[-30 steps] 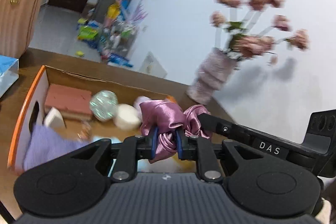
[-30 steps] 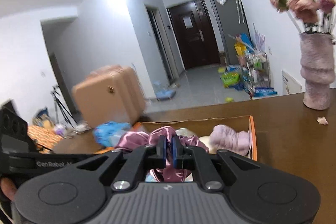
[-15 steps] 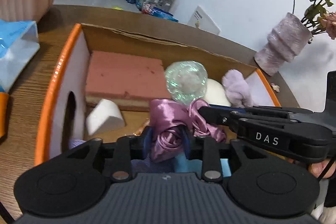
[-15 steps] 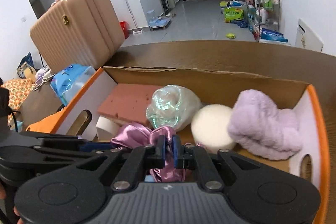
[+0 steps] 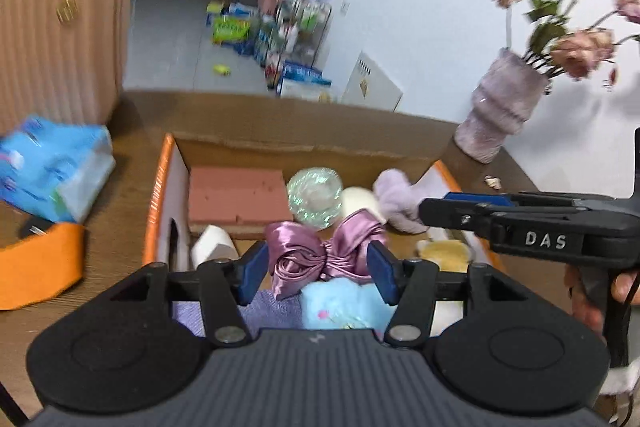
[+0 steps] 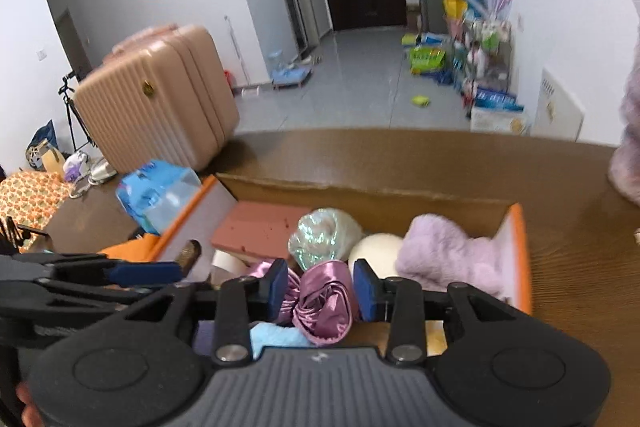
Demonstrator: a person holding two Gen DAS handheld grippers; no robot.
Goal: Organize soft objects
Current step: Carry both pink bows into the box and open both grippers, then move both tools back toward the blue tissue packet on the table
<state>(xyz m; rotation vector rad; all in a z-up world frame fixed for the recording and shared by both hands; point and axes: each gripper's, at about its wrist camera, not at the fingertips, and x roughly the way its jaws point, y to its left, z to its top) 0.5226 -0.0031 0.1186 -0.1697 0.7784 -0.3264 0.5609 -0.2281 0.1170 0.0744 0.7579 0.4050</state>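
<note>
Scrunchie: the purple satin scrunchie [image 5: 324, 257] lay in the cardboard box [image 5: 256, 146], long axis running side to side.
Grippers: I had my left gripper [image 5: 318, 273] and right gripper [image 6: 320, 289] spread wide, gripping nothing.

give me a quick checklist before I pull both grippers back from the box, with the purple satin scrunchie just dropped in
1. Left gripper open: ok, its blue pads stand apart on either side of the purple satin scrunchie.
2. Right gripper open: ok, pads spread with gaps to the fabric.
3. Scrunchie inside the cardboard box: ok, it lies among the other soft things, on the light blue plush.
4. Fabric free of the pads: cannot tell, folds sit close to the right gripper's pads.
5. Neighbours undisturbed: ok, the iridescent ball, cream ball and lilac fluffy piece rest in the box.
6. Vase of flowers out of the way: ok, it stands beyond the box.
</note>
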